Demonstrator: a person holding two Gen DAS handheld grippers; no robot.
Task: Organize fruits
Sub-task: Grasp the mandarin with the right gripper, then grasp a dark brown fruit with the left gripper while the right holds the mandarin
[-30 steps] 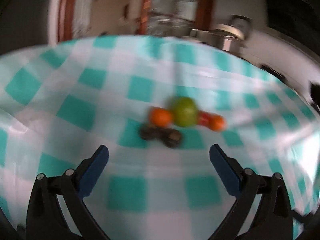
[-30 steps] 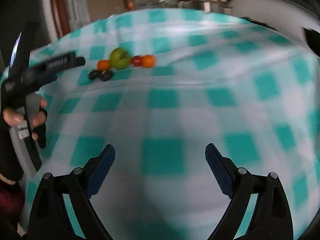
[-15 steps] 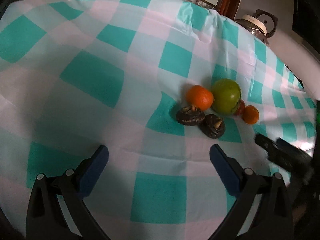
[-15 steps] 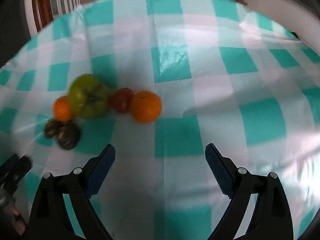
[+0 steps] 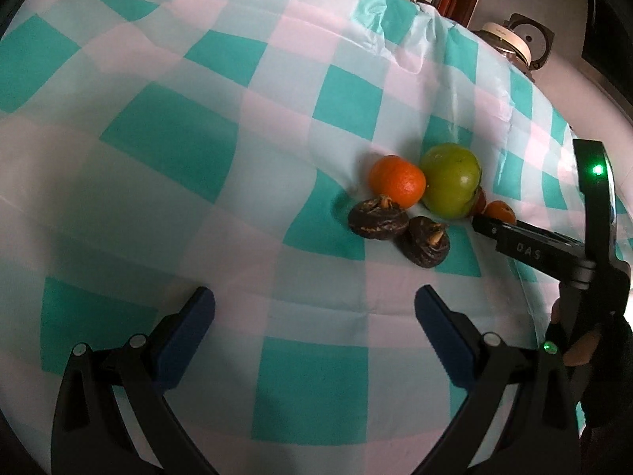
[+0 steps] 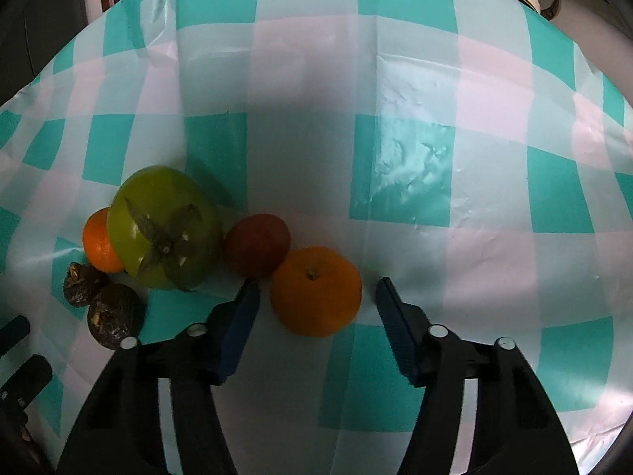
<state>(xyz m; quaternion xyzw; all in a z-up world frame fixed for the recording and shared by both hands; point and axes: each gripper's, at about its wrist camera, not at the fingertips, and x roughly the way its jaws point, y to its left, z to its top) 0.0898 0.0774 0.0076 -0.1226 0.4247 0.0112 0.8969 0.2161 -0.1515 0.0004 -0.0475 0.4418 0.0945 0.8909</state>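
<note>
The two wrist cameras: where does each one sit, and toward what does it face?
Left wrist: on the left gripper, tilted down at the checked tablecloth; its open blue fingers frame bare cloth short of the fruit; the right gripper's body and a hand show at right.
Right wrist: on the right gripper, tilted down; its jaws are closing around the near orange, not yet touching.
Shared: green tomato, far orange, two dark fruits.

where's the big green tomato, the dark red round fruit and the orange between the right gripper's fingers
big green tomato [image 6: 164,233], right wrist view, on its leafy calyx
dark red round fruit [image 6: 257,245], right wrist view, middle of its skin
orange [image 6: 316,293], right wrist view, just below its stem
</note>
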